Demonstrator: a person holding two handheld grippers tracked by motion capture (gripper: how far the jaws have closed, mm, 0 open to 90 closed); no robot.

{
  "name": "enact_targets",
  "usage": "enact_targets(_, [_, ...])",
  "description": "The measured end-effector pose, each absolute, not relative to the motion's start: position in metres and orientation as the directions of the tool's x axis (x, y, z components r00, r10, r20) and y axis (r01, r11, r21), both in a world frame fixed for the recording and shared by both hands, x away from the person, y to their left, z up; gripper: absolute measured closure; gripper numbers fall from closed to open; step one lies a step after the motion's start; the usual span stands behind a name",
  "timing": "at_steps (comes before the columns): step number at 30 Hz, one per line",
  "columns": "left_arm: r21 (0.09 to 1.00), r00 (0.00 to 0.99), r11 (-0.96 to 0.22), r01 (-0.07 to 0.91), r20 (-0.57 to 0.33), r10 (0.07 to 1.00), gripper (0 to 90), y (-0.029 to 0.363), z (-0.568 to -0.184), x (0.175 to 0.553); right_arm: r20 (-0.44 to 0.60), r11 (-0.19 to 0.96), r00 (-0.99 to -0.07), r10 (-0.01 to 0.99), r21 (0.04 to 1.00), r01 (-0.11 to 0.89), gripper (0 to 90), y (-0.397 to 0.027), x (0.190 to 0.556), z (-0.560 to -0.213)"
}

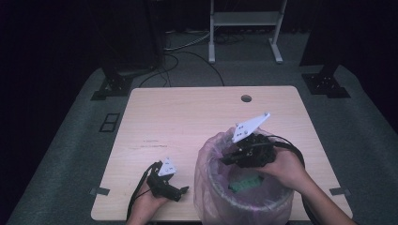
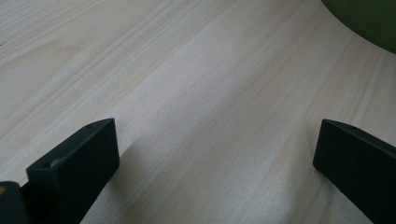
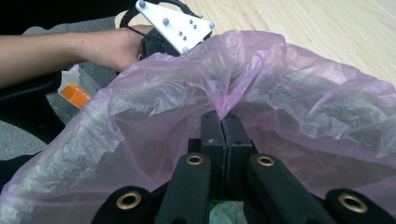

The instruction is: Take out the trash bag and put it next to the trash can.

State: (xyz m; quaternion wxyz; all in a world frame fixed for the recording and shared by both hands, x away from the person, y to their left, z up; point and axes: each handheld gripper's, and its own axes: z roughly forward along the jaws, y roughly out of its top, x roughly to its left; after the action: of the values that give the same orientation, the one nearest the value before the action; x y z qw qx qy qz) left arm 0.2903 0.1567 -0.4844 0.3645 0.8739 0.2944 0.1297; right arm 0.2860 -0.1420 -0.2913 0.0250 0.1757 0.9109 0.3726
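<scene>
Two tongs, right tongs (image 3: 223, 122) pinching one pink bag (image 3: 154, 93), one bin (image 1: 244, 206)

A pale wooden table (image 1: 187, 122) is standing on grey carpet (image 1: 366, 126), with a round cable hole (image 1: 246, 98) near its far edge. Black cables (image 1: 187, 58) are lying beyond it, beside a white frame (image 1: 245, 28).

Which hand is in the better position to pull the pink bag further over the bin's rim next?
Right, probably. The right gripper is already shut on a fold of the bag at the bin. The left gripper rests open on the table beside the bin, holding nothing.
</scene>
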Motion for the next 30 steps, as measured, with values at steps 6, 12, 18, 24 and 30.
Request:
enact_targets(6, [0.713,0.793,-0.561,0.420,0.012,0.609,0.0,0.157,-0.484,0.290,0.077,0.654,-0.934,0.349,0.694,0.302,89.7,-0.154,0.284,-0.288])
enact_targets(12, [0.713,0.793,-0.561,0.420,0.012,0.609,0.0,0.157,-0.484,0.290,0.075,0.644,-0.930,0.360,0.701,0.306,89.7,-0.164,0.281,-0.287])
enact_targets(18, [0.713,0.793,-0.561,0.420,0.012,0.609,0.0,0.157,-0.484,0.290,0.073,0.636,-0.929,0.364,0.709,0.305,89.8,-0.175,0.279,-0.286])
enact_targets(24, [0.714,0.793,-0.561,0.420,0.012,0.609,0.0,0.157,-0.484,0.290,0.074,0.620,-0.921,0.382,0.719,0.315,89.8,-0.188,0.278,-0.285])
enact_targets(30, [0.714,0.793,-0.561,0.420,0.012,0.609,0.0,0.157,-0.484,0.290,0.077,0.599,-0.909,0.411,0.728,0.332,89.8,-0.204,0.276,-0.282])
